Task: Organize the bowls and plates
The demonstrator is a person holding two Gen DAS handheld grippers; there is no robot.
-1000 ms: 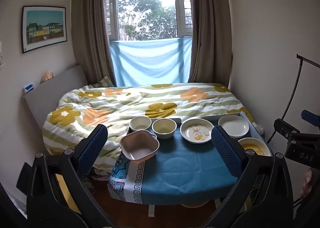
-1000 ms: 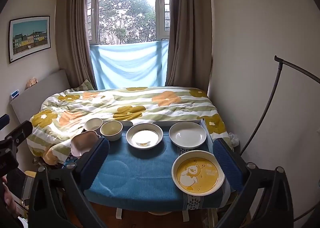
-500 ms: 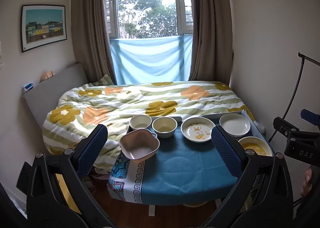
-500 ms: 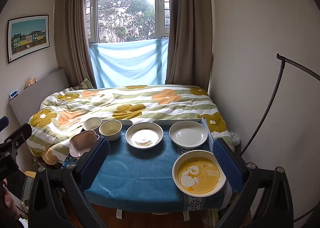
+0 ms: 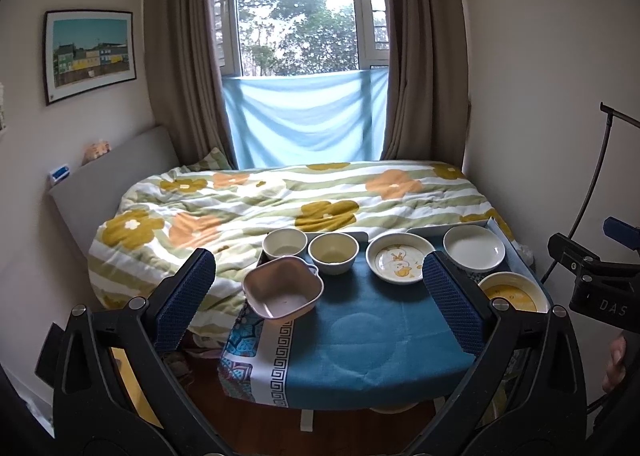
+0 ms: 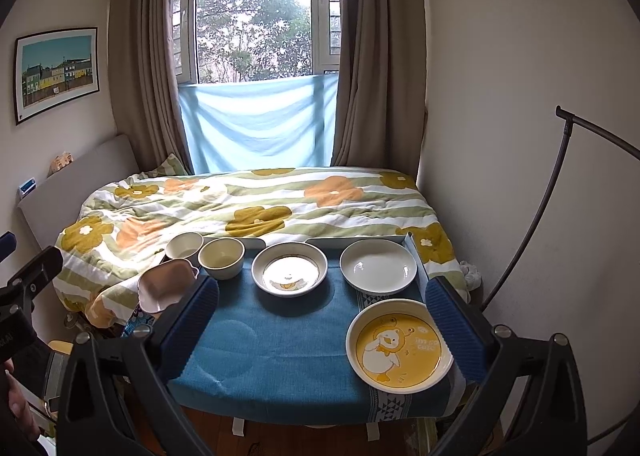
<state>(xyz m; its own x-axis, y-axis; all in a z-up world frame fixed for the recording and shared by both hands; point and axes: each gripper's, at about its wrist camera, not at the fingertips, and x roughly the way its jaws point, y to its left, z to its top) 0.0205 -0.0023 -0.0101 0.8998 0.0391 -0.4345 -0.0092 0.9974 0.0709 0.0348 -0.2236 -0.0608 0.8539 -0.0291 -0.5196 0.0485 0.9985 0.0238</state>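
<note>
My left gripper (image 5: 318, 298) and right gripper (image 6: 322, 320) hang spread and empty, ribbed blue pads facing the blue woven tablecloth (image 6: 276, 352). On it: a squarish pink bowl (image 5: 282, 288), two round cream bowls (image 5: 333, 253), glossy ceramic plates, probably; the yellow duck plate (image 6: 400, 344) nearest.

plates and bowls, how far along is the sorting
Nothing looks done: the pink bowl, two cream bowls, duck plate, white plate and yellow plate lie separately on the table. Nothing is in hand; left tool and right tool are open. All stacking remains.
</note>
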